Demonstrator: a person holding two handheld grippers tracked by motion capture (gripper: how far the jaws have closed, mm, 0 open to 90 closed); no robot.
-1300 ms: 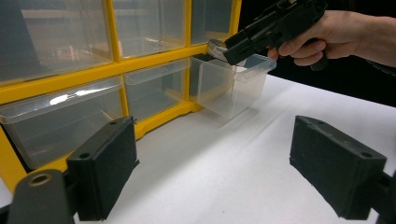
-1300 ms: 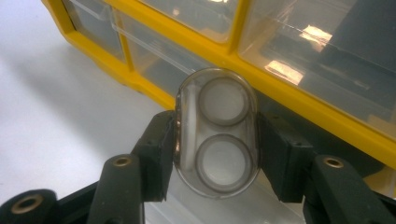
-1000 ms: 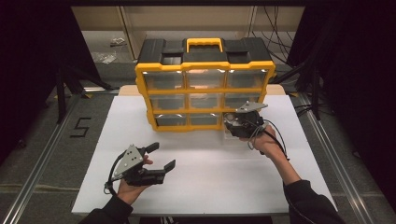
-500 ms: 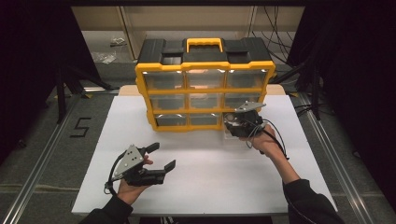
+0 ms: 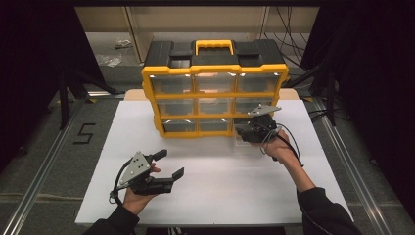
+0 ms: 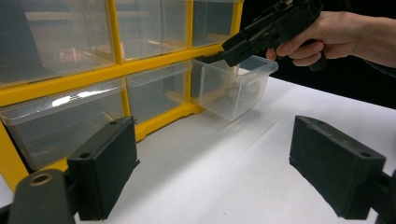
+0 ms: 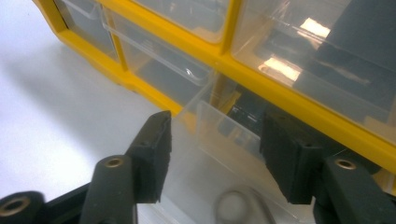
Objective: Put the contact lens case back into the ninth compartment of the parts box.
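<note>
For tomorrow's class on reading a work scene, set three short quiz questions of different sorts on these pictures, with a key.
1. True or false: the bottom right drawer of the yellow organizer is pulled partway out.
2. Which gripper is at that drawer? A) left gripper B) right gripper
3. Fill in: the left gripper hangs over the white ____ with nothing between its jaws.

Key
1. True; it juts out over the table.
2. B; its jaws, which have just been opening, stand apart above the drawer's open top, one on each side of the drawer's wall.
3. table.
</note>
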